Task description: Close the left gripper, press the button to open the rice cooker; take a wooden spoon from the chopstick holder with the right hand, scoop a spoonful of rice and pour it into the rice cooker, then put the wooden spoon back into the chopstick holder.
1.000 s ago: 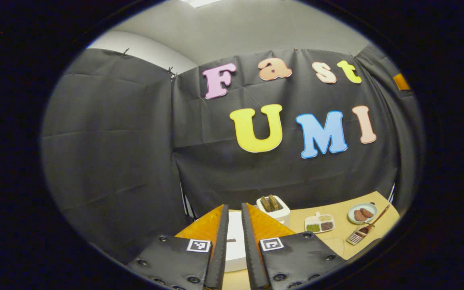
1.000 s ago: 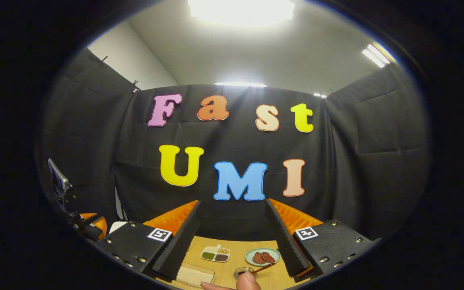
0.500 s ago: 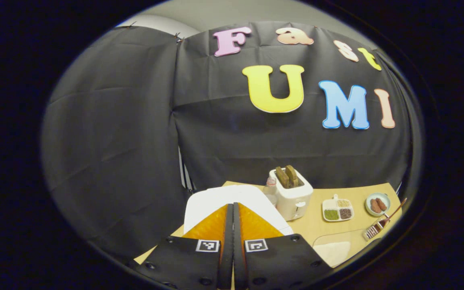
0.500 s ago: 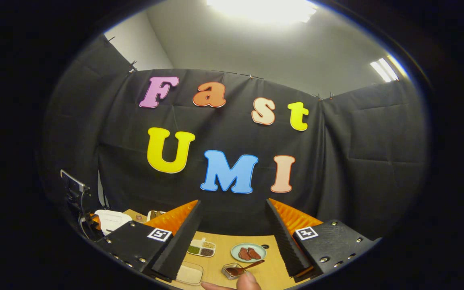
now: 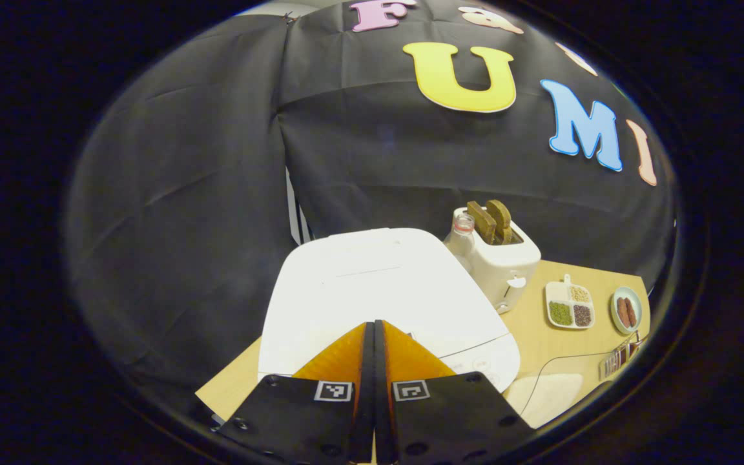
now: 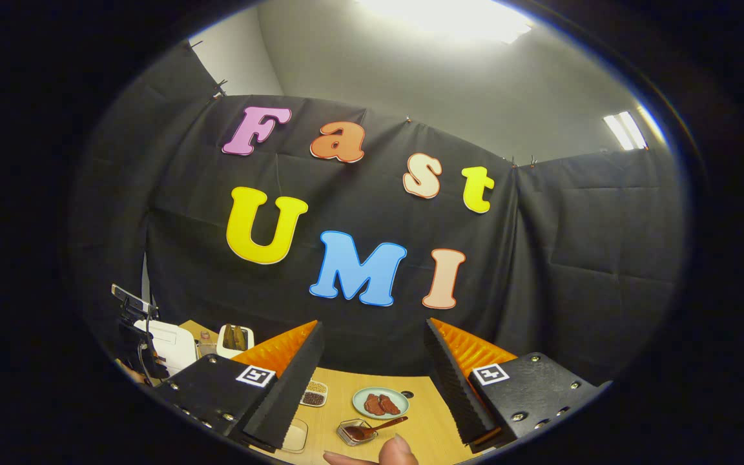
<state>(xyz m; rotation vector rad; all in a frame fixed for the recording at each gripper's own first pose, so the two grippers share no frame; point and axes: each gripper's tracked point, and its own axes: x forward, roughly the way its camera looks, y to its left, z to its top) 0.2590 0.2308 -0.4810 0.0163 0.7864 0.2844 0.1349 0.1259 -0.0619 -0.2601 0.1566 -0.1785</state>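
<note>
Our left jaws are pressed together over the rice cooker; our right jaws stand wide apart above the table.

In the left gripper view, our left gripper (image 5: 374,336) has its fingers flat against each other with nothing between them, poised over the front of the white rice cooker (image 5: 378,290), whose lid is down. Just beyond it we see a toaster (image 5: 498,258) with two slices up, then a divided dish (image 5: 569,305) and a small plate (image 5: 626,310) on the wooden table (image 5: 540,342). In the right gripper view, our right gripper (image 6: 372,361) is spread and empty above the table, with a plate (image 6: 382,403) and a small clear container holding a spoon (image 6: 362,430) between its fingers. Black cloth walls the booth behind and to both sides.
</note>
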